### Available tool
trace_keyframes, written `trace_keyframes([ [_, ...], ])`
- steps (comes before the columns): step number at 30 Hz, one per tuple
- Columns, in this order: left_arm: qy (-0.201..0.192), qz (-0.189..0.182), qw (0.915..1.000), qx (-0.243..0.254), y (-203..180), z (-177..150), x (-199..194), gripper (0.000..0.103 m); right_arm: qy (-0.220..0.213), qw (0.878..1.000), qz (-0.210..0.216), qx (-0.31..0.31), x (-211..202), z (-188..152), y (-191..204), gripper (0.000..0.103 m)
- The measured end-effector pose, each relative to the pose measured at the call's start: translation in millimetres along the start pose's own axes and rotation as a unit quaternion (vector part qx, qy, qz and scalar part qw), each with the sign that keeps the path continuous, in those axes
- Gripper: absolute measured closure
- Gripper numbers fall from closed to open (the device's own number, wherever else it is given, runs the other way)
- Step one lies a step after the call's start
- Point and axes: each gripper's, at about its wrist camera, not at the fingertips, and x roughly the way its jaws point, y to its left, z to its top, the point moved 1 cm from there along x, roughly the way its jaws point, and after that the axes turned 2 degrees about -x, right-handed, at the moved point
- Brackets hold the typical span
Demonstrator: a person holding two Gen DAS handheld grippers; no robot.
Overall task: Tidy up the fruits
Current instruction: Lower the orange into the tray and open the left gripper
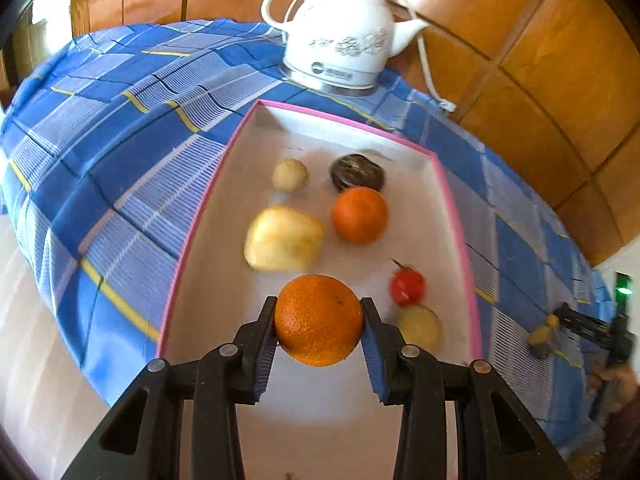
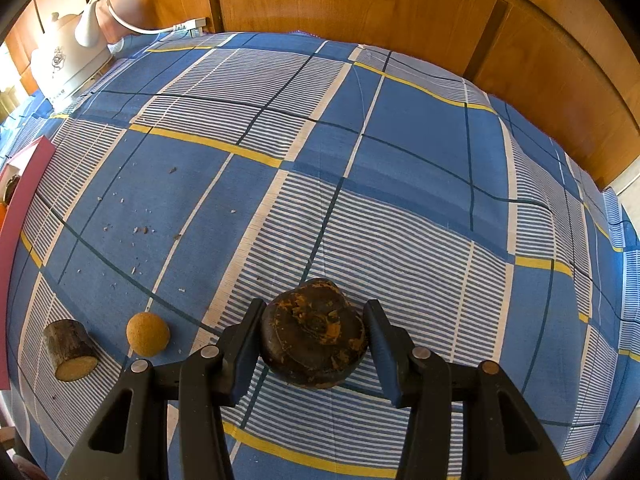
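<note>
Blue-checked tablecloth (image 1: pixel 120 168) over the table, wooden panelling (image 1: pixel 560 80) behind. Left wrist view, left to right: pink-rimmed white box (image 1: pixel 192 236) lying open on the cloth; inside it, toward the far wall, small pale round fruit (image 1: pixel 290 175) beside dark flattened fruit (image 1: pixel 357 172); nearer, large yellow fruit (image 1: pixel 283 239) next to loose orange (image 1: pixel 359 215); near the right wall, small red fruit (image 1: pixel 407 286) with pale yellowish fruit (image 1: pixel 419 326) just in front of it, both blurred. Left gripper (image 1: pixel 319 322) above the near part of the box, jaws pinching held orange (image 1: pixel 319 320) on both sides — fruit clear of the box floor. White ceramic kettle (image 1: pixel 340 36) on its base beyond the box, cord trailing right. At far right edge, right gripper (image 1: pixel 560 328) and a hand (image 1: pixel 616 380), blurred. Right wrist view, left to right: pink box edge at the frame margin; short cut log piece (image 2: pixel 70 350) and tan ball-like fruit (image 2: pixel 147 334) apart on the cloth, crumbs scattered beyond them; dark brown mottled fruit (image 2: pixel 314 336) between the fingers of the right gripper (image 2: pixel 314 340), left finger pad (image 2: pixel 248 344) pressed to it, right pad at or just beside its edge — firm contact there cannot be told — fruit low over the cloth or on it, which of the two unclear.
</note>
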Motion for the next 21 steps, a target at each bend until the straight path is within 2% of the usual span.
trace_keyframes([
  [4, 0.004, 0.022, 0.9998, 0.002, 5, 15, 15, 0.064, 0.0, 1.0, 0.0, 0.0, 0, 0, 0, 0.053],
  [10, -0.014, 0.043, 0.9988, 0.02, 2, 31, 23, 0.063, -0.001, 1.0, 0.001, 0.0, 0, 0, 0, 0.053],
  [14, -0.016, 0.025, 0.9995, 0.013, 2, 26, 17, 0.062, -0.001, 1.0, 0.0, 0.001, 0, 0, 0, 0.053],
  [21, -0.028, 0.031, 0.9988, 0.024, -1, 7, 2, 0.059, 0.0, 1.0, -0.001, 0.001, 0, 1, 1, 0.053],
])
